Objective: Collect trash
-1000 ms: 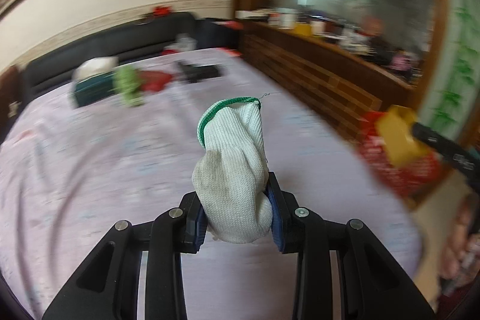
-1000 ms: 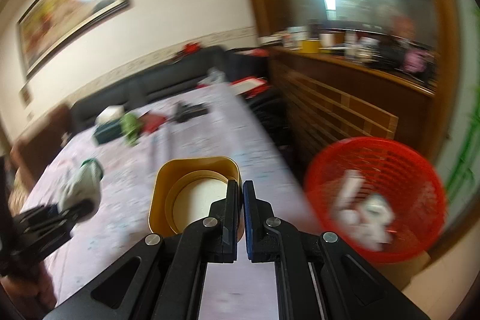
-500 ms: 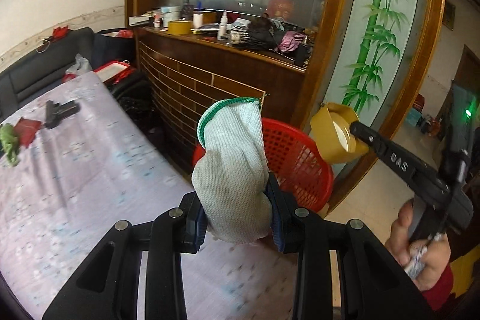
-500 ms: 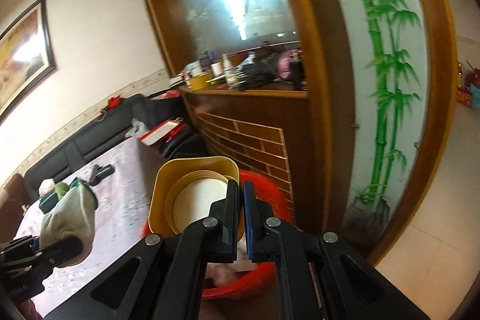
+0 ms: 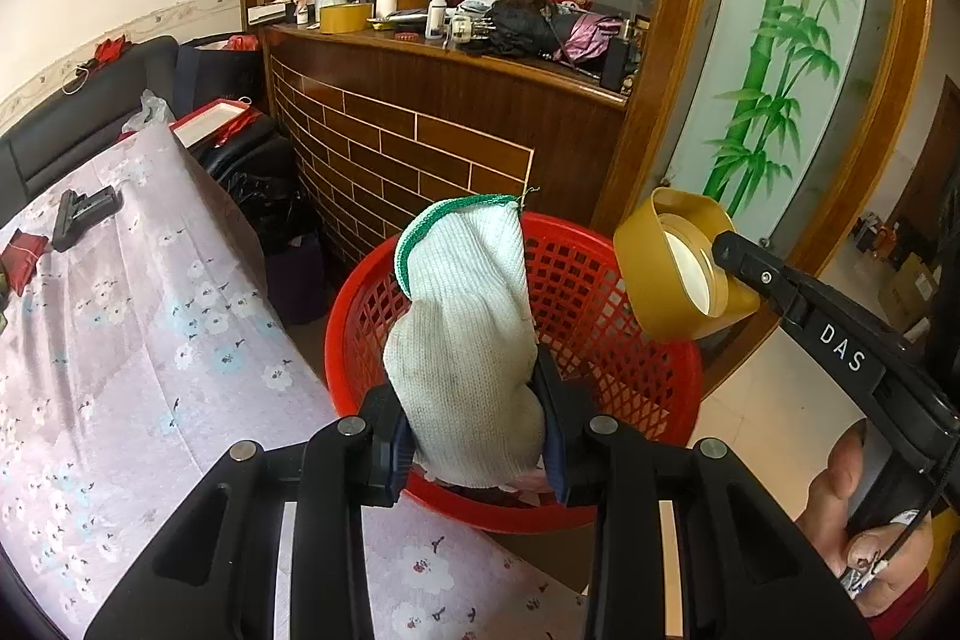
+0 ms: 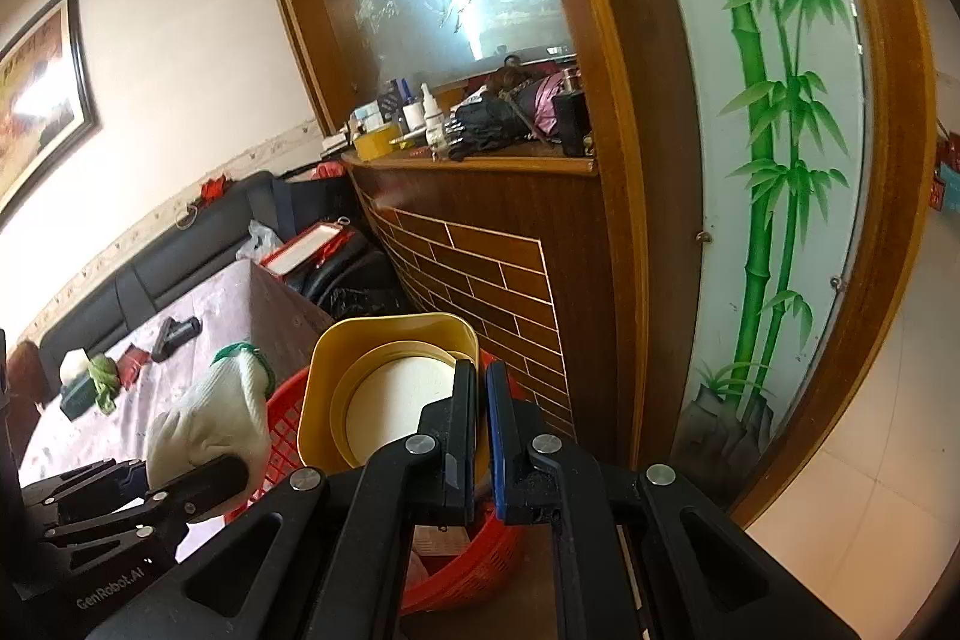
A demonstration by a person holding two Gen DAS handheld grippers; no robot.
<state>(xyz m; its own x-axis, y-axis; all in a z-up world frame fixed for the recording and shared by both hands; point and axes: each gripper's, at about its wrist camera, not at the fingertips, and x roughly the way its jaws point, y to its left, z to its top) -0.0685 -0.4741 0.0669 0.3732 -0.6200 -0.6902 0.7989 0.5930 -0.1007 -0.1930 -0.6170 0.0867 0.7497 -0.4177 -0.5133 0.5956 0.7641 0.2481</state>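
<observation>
My left gripper (image 5: 474, 451) is shut on a dirty white knit glove with a green cuff (image 5: 465, 334) and holds it upright over the near rim of a red mesh basket (image 5: 600, 316). My right gripper (image 6: 482, 436) is shut on the rim of a yellow square cup (image 6: 384, 382) and holds it over the same basket (image 6: 288, 418). The cup (image 5: 678, 268) also shows in the left wrist view above the basket's right edge. The glove (image 6: 210, 418) shows in the right wrist view at lower left. Pale scraps lie in the basket's bottom.
A table with a floral purple cloth (image 5: 120, 340) runs left of the basket and carries a black object (image 5: 84, 211) and a red item (image 5: 21, 250). A brick-pattern wooden counter (image 5: 432, 148) and a bamboo-painted panel (image 5: 774, 58) stand behind.
Both grippers have swung from the table toward the red basket and come closer to it. The glove and the cup now hang over the basket. Both grips stay shut.
</observation>
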